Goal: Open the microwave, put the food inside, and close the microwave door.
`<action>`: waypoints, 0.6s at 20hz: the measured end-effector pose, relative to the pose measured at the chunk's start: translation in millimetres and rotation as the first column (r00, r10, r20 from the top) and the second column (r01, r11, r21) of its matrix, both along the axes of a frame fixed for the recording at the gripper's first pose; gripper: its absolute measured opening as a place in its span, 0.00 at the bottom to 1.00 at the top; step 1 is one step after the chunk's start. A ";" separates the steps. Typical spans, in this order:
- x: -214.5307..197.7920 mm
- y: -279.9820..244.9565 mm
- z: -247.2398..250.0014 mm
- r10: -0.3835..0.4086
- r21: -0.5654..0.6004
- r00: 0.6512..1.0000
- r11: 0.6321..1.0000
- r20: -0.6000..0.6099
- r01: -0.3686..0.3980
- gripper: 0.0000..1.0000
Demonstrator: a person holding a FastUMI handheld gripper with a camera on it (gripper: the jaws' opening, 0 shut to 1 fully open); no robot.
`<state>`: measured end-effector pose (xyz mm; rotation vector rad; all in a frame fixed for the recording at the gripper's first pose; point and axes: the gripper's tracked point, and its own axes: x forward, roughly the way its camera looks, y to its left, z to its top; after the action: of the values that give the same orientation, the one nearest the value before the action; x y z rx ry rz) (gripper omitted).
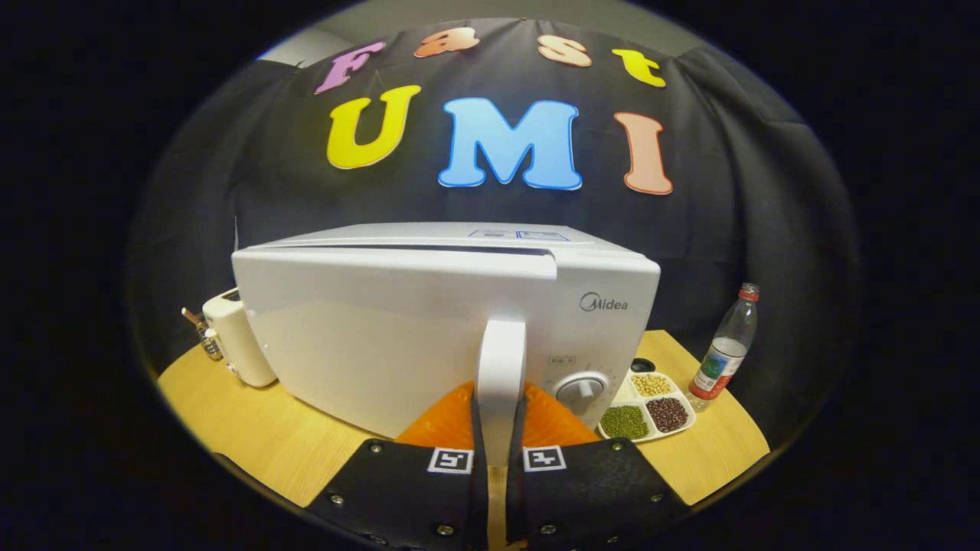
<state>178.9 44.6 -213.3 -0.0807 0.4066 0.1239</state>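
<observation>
Microwave (459, 306), white, standing on the wooden table (253, 436) with its long axis running left to right and its front turned toward the camera. Door (383, 337) swung slightly ajar, a dark gap showing along its top edge; the upright handle (501, 375) stands vertical at the door's right side, beside the control panel with its round knob (582, 389). Gripper (498, 451) clenched on the handle, one finger pressing each side of its lower end. Just right of the microwave, a divided white tray (647, 409) holding green, yellow and dark beans; beyond it, an upright plastic bottle (723, 356) with a red cap. Left of the microwave, a small cream-coloured appliance (237, 340), close to the door's edge.
</observation>
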 end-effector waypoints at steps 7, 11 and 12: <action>-59.8 20.7 6.2 -0.002 0.047 0.999 0.999 -0.051 0.005 0.11; -90.2 39.3 9.4 -0.001 0.058 0.998 0.998 -0.070 0.005 0.17; -98.3 43.6 11.3 0.002 0.059 0.997 0.998 -0.072 0.002 0.17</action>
<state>80.6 88.2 -202.0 -0.0175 0.4749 0.1388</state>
